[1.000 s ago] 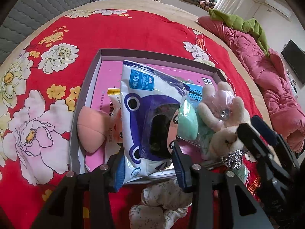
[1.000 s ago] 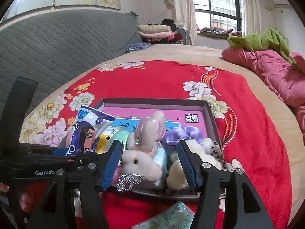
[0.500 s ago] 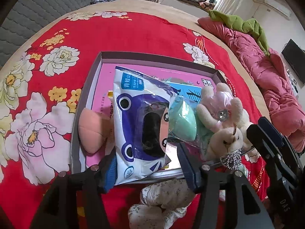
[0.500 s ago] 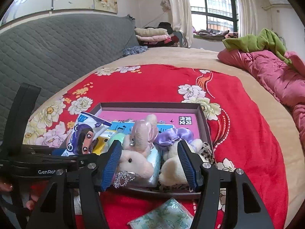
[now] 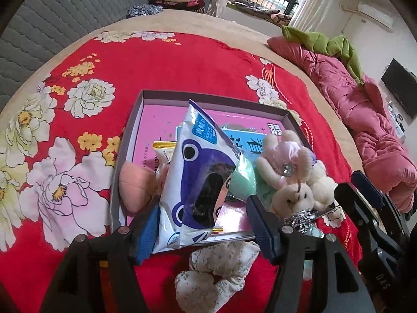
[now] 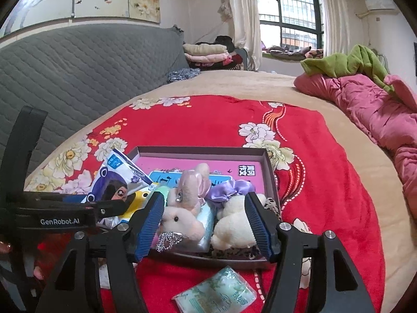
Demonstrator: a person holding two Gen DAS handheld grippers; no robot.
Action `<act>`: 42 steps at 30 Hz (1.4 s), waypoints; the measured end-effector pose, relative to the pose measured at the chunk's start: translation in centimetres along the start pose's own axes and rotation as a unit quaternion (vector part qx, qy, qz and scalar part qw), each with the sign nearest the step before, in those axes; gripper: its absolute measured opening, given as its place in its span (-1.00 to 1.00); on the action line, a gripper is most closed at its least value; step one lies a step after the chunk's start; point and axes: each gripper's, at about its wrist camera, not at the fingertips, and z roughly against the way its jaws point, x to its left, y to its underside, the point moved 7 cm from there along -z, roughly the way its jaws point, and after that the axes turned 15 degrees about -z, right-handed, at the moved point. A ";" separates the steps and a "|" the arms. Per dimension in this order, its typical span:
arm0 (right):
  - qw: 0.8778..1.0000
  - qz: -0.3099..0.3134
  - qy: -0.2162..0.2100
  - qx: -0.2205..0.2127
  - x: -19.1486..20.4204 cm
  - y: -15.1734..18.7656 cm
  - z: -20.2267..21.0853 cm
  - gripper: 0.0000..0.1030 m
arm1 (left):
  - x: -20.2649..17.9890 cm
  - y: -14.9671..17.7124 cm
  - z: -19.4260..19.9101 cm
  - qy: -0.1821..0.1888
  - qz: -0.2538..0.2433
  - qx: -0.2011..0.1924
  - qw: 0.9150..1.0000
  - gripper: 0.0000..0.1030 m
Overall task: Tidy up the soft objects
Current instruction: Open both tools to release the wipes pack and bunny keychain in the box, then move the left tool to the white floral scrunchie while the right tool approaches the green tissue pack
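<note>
Right wrist shows tissue pack (image 6: 215,296); both tongs (image 5: 202,230) (image 6: 203,225) apart, just widened, gripping nothing.

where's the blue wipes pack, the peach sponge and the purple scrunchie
blue wipes pack (image 5: 200,182): left wrist view, middle of its printed front
peach sponge (image 5: 134,187): left wrist view, its rounded top
purple scrunchie (image 6: 232,190): right wrist view, its ruffled satin edge
</note>
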 end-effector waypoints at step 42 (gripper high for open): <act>0.999 -0.018 0.024 0.046 -2.2 5.2 6.3 0.42 | -1.7 4.8 6.8 -0.032 -0.026 -0.006 0.999 0.26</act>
